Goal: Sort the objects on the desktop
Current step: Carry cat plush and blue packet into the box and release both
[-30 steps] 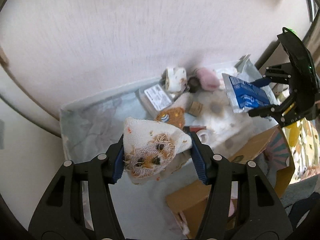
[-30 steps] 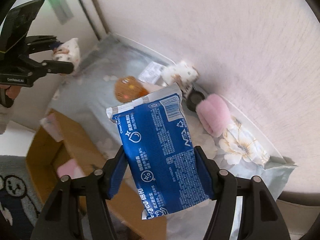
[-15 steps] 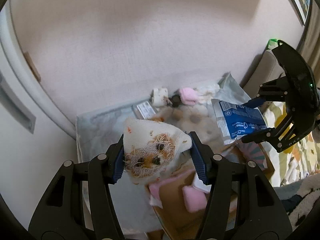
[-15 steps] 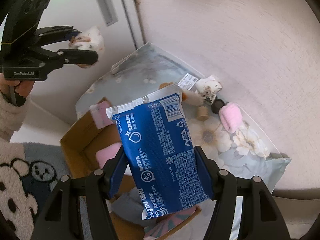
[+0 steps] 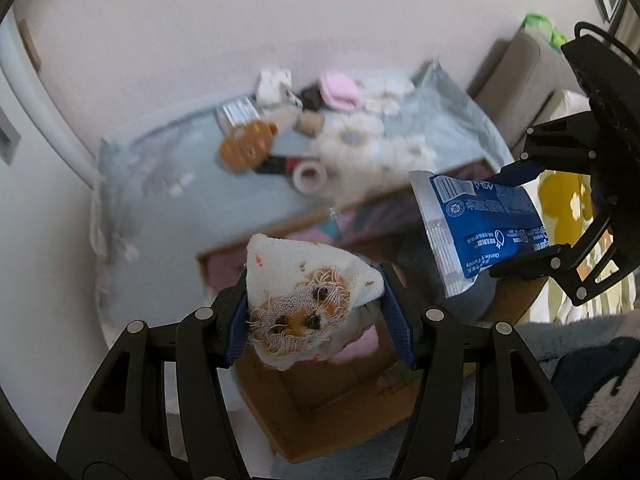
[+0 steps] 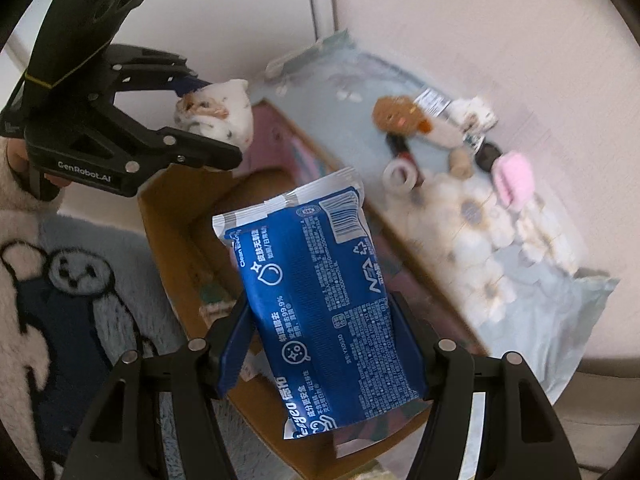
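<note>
Blue wipes pack [image 6: 324, 312], glossy, print-covered

A white, frayed cloth bundle with orange and dark embroidery threads [image 5: 306, 300] sat pinched between the blue pads of the left claw [image 5: 316, 320], hanging above an open brown cardboard box [image 5: 340, 392]. A blue, glossy plastic wipes packet with white print and a barcode [image 6: 324, 300] stood tilted in the right claw [image 6: 328, 344], clamped at its lower half, also over the box. Beyond both claws, on the pale floral cloth [image 6: 520, 280], lay a white tape roll [image 6: 400, 176], a brown cookie-shaped toy [image 6: 396, 114] and a pink fluffy piece [image 6: 514, 176], close together.
</note>
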A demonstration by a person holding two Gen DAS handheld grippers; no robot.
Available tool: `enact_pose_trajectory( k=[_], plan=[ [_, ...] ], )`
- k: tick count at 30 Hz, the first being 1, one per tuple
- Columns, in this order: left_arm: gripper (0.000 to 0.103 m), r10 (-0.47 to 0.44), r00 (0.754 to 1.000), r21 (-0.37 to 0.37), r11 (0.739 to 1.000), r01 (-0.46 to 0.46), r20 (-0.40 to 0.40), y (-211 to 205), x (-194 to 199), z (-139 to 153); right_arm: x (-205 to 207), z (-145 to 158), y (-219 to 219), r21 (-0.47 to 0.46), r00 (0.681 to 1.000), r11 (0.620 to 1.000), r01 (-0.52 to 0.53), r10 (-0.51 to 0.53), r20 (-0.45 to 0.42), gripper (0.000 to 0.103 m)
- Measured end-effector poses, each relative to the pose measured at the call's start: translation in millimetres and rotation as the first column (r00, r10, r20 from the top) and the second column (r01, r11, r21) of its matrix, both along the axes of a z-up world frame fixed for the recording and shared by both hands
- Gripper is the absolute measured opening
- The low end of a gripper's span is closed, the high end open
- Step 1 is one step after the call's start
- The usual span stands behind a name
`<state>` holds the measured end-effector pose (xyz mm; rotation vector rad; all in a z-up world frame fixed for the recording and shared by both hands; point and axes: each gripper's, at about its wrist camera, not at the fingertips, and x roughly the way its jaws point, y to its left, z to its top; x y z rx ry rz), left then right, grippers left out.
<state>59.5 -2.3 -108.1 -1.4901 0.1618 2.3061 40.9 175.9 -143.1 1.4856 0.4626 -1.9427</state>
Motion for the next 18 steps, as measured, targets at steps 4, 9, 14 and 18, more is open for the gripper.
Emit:
enact_pose_trajectory(
  k=[4,9,14,18],
  plan=[
    [0.054,-0.003,1.0,-0.002,1.0,0.003,0.026,2.6,3.8,-8.7,4.3,-12.2,-1.3,0.01,1.0,1.0,-0.011,0.011,0.025,0.061],
    [0.054,-0.003,0.999,-0.007,1.0,0.004,0.032,-0.4,4.7,-9.4,5.6,-17.5,-4.9,0.014,0.999,1.0,-0.02,0.019,0.035,0.061],
    [0.054,-0.008,0.999,-0.011,1.0,0.009,0.043,-0.8,4.1,-13.9,6.7,-19.9,-10.0,0.02,0.999,0.999,-0.03,0.029,0.04,0.061],
    [0.061,-0.009,0.998,0.006,1.0,0.009,0.057,-1.8,2.6,-18.0,4.7,-24.1,-10.9,0.033,0.998,0.999,-0.014,0.012,0.056,0.061]
  ],
)
